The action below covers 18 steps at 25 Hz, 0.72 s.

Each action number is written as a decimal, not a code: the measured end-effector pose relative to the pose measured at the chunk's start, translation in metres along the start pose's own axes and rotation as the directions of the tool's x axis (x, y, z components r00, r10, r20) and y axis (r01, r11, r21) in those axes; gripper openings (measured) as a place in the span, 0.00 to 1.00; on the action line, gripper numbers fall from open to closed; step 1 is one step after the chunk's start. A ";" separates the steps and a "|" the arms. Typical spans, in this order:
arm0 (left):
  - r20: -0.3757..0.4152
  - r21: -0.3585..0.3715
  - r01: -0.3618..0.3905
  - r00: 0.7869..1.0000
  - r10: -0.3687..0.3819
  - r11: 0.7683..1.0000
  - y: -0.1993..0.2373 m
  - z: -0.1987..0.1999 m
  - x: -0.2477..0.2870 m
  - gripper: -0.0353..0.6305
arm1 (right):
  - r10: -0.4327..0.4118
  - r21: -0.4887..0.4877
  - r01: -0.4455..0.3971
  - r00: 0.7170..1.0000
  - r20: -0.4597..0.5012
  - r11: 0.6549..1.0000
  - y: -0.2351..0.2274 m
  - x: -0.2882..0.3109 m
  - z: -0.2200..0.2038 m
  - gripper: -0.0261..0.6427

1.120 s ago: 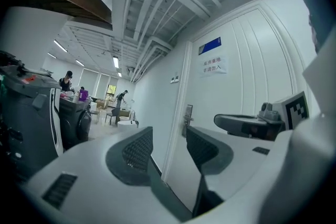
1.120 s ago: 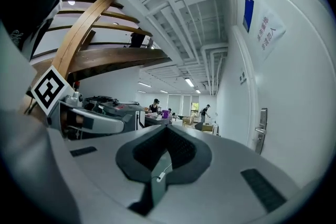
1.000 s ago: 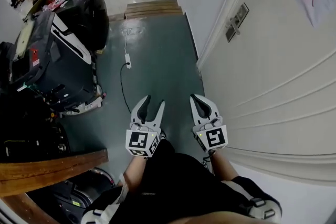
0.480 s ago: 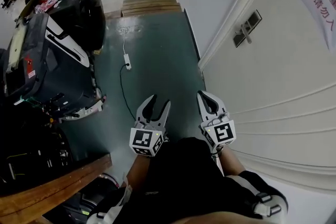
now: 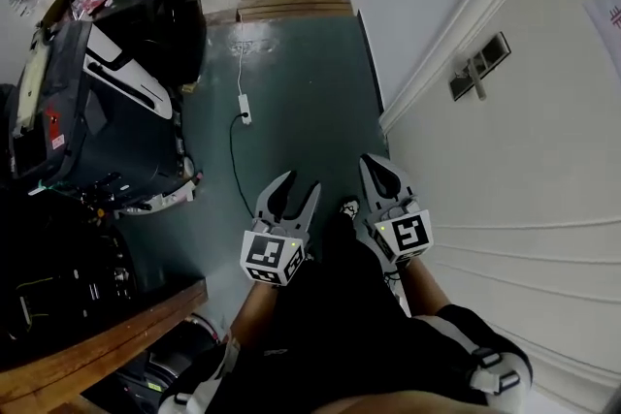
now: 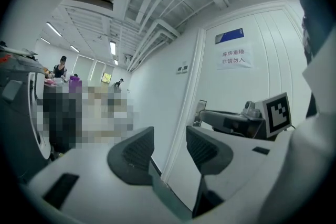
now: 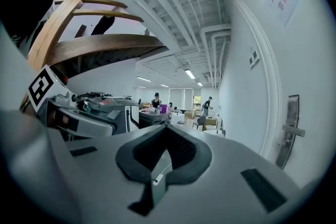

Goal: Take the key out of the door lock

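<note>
Outside the white door [image 5: 543, 170], both tools hang low over the green floor [image 5: 291, 92], well apart from the door lock [image 5: 475, 78], which sits on the door's near edge ahead and to my right. The key is too small to make out in any view; the right gripper view shows only the lock plate and its lever [image 7: 290, 132].

I judge the key a light, stiff, smooth bit of metal, likely to slip from a loose pinch. I would take it by its flat head, pads on both faces, and draw it straight out along the keyhole.

The left hand-held gripper [image 5: 294, 191] is released, its ribbed pads [image 6: 135, 150] parted by a moderate gap with nothing between them. The right hand-held gripper [image 5: 375, 170] is clenched tip to tip on nothing, touching nothing; through the loop of its pads [image 7: 185, 152] only floor shows. By my reading it must open before it can take the key.
</note>
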<state>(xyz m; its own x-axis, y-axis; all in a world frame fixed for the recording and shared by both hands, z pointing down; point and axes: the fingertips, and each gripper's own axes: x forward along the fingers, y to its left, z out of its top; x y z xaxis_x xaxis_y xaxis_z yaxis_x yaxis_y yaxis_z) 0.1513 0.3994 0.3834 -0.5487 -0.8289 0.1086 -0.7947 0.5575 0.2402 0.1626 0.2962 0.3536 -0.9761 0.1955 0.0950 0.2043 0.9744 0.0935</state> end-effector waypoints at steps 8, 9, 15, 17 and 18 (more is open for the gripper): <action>0.009 0.072 -0.007 1.000 0.007 0.997 0.015 0.035 0.122 0.33 | -0.016 0.023 0.015 0.999 0.044 1.000 -0.110 0.061 0.015 0.05; 0.006 0.072 -0.001 1.000 0.000 0.997 0.015 0.036 0.140 0.33 | -0.027 0.024 0.026 0.998 0.048 0.999 -0.127 0.065 0.014 0.05; -0.050 0.064 0.066 0.997 -0.063 0.996 -0.011 0.032 0.232 0.33 | -0.076 0.104 0.075 0.997 0.008 0.992 -0.211 0.071 -0.001 0.05; -0.074 0.066 0.088 0.994 -0.083 0.994 -0.020 0.029 0.253 0.33 | -0.094 0.101 0.090 0.995 0.031 0.991 -0.232 0.069 -0.008 0.05; -0.083 0.066 0.096 0.992 -0.091 0.993 -0.024 0.027 0.263 0.33 | -0.101 0.099 0.097 0.994 0.040 0.990 -0.242 0.068 -0.013 0.05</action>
<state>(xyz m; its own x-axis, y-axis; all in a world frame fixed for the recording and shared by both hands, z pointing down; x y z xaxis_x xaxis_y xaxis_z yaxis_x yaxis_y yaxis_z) 0.0192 0.1690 0.3803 -0.4511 -0.8769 0.1661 -0.8592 0.4770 0.1850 0.0481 0.0724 0.3499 -0.9939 0.1003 0.0454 0.1005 0.9949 0.0035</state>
